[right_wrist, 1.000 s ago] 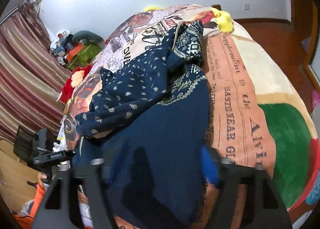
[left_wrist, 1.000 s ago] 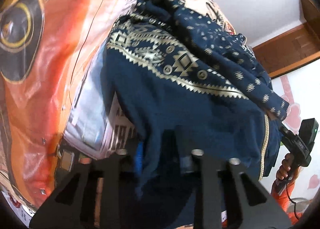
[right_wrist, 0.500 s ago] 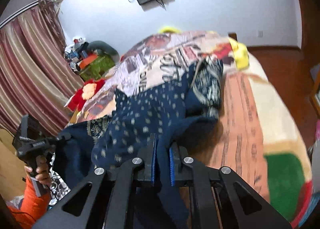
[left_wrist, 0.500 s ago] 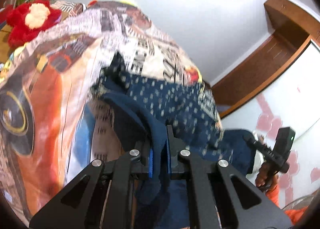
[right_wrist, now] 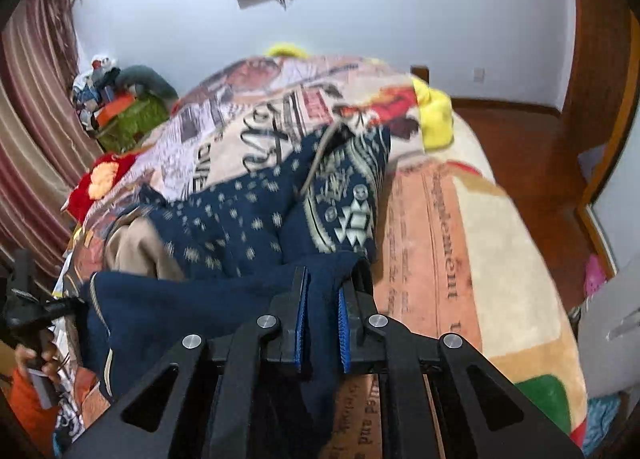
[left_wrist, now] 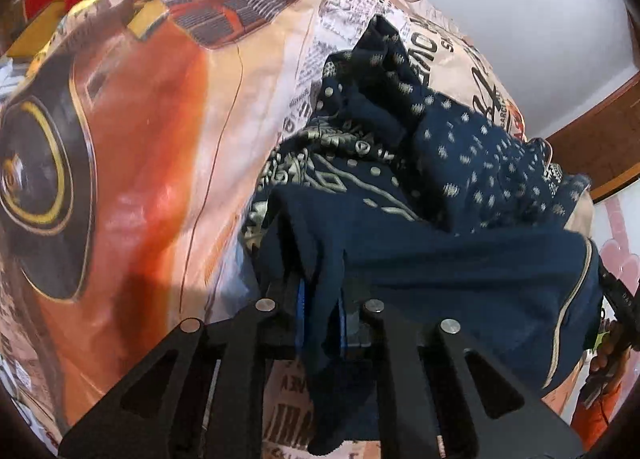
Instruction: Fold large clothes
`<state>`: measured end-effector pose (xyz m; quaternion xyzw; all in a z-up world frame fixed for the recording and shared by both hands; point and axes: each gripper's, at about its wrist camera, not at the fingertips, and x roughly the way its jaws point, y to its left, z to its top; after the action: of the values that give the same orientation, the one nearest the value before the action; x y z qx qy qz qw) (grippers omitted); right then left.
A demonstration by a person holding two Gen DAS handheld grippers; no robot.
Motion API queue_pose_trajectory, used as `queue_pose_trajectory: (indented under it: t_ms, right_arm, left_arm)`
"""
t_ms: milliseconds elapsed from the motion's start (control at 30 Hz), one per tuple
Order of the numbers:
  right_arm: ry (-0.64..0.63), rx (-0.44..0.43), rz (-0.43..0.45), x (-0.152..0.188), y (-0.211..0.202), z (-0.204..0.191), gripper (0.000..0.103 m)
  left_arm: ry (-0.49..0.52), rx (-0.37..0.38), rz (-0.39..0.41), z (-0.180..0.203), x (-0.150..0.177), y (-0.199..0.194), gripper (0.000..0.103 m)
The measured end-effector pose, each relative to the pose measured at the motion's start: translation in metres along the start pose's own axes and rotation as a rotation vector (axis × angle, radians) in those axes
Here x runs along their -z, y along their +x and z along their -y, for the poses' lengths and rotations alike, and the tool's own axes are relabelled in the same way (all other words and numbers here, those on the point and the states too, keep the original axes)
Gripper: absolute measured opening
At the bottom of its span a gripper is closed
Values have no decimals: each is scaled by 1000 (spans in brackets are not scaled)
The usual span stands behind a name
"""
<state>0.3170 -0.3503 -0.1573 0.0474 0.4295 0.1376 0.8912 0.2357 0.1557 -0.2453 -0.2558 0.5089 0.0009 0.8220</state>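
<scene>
Soft, limp and probably fairly heavy, the navy patterned garment (left_wrist: 460, 259) sags ahead between the left gripper (left_wrist: 320, 315), whose jaws are easing open around its plain hem, and the right gripper (right_wrist: 322, 323), clamped on the hem's other corner.

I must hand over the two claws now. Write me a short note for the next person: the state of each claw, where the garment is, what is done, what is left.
Left claw: its jaws are opening, but the pads are on a fold of the navy garment.
Right claw: shut on another part of the plain edge.
Garment: plain end stretched between both claws, patterned part bunched on the blanket.
Done: both grips taken.
Left: spread it flat, then make all folds.
</scene>
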Motion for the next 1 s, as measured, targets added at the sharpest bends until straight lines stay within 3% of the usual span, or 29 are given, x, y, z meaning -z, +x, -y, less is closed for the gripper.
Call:
queue_pose_trajectory:
  t_ms: [67, 167, 233, 300, 367, 467, 533, 733, 1000]
  right_arm:
    - [15, -12, -36, 0, 0, 4, 9]
    - [59, -43, -52, -3, -10, 11, 9]
    - [90, -63, -38, -5, -21, 15, 9]
    - [113, -81, -18, -5, -33, 18, 10]
    - [130, -76, 8, -5, -46, 20, 10]
    - [120, 7, 93, -2, -70, 23, 11]
    - [114, -3, 112, 1, -82, 25, 13]
    - [73, -20, 23, 25, -85, 15, 14]
    - [73, -86, -65, 57, -65, -2, 14]
  left_arm:
    - [29, -20, 23, 4, 1, -9, 15]
    - [80, -61, 53, 9, 1, -27, 24]
    - [86, -80, 76, 7, 1, -39, 48]
    - [83, -82, 109, 4, 2, -51, 56]
    - [78, -82, 112, 0, 6, -59, 56]
    - [73, -72, 89, -7, 15, -66, 57]
    - [78, -59, 73, -9, 24, -67, 61]
    - [77, 21, -29, -6, 58, -46, 65]
    - [-22, 118, -136, -8, 75, -12, 65]
